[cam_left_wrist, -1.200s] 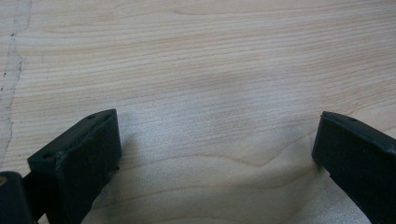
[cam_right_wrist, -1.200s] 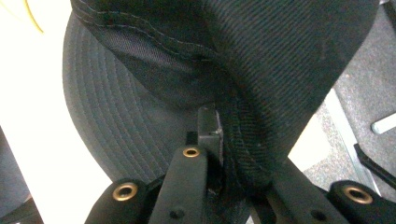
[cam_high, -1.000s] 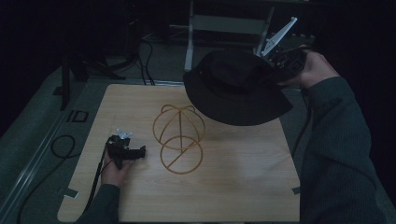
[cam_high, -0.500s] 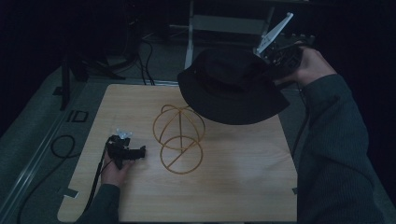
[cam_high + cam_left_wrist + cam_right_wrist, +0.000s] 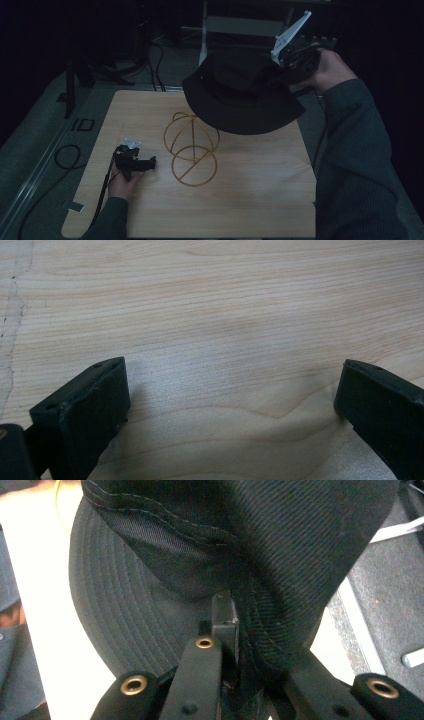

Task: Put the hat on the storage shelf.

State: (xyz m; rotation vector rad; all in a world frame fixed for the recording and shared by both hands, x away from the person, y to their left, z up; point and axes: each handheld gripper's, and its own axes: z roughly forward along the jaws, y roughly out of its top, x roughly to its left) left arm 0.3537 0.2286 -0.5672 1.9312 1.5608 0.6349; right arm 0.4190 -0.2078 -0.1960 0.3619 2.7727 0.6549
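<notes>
Pale wood-grain table (image 5: 260,200) under us. Our left gripper (image 5: 145,163) rests on it at left, black blocky fingers (image 5: 87,410) spread wide, nothing between, bare grain below. Centre: thin golden wire stand (image 5: 191,149), domed hoops over flat ring, stands on table. Right: our right gripper (image 5: 286,75) pinches brim of black woven bucket hat (image 5: 240,95), stitched in concentric rows, held in air above stand's far side, tilted.

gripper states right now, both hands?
Left gripper: open, nothing between its jaws, low over the wooden table.
Right gripper: shut on the brim of the black hat, held above the table.
</notes>
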